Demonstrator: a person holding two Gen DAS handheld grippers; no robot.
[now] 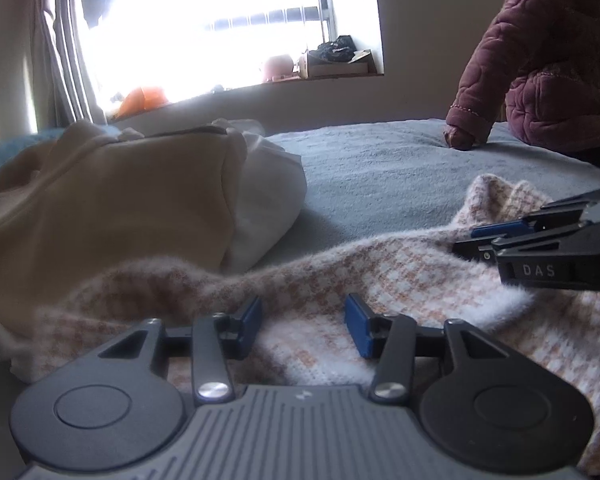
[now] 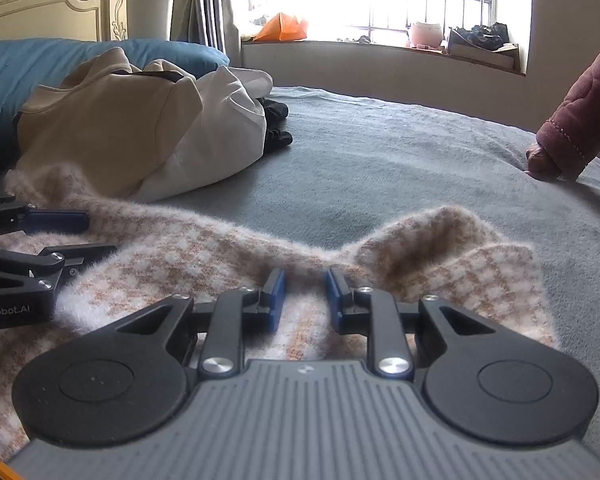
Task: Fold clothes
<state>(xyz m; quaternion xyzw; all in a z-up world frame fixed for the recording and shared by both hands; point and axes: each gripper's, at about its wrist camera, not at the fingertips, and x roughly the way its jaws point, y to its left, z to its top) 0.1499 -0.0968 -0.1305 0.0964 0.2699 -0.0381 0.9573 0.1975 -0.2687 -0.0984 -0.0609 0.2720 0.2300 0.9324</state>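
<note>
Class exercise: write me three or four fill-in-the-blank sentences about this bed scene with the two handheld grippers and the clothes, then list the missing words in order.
1. Both grippers hover over a fuzzy checked sweater whose colours are white and ____.
2. The pads on each gripper's fingers are coloured ____.
3. Behind the sweater, a tan garment lies on top of a ____ one.
4. The sleeve of the person leaning on the grey bed cover belongs to a quilted ____ jacket.

Missing words: orange; blue; white; maroon

One checked fuzzy sweater (image 2: 228,264) on the bed; two grippers, left (image 1: 303,326) and right (image 2: 302,300); one tan garment (image 2: 112,128); one white garment (image 2: 224,132); one blue pillow (image 2: 40,64); one orange bag (image 2: 282,26).
</note>
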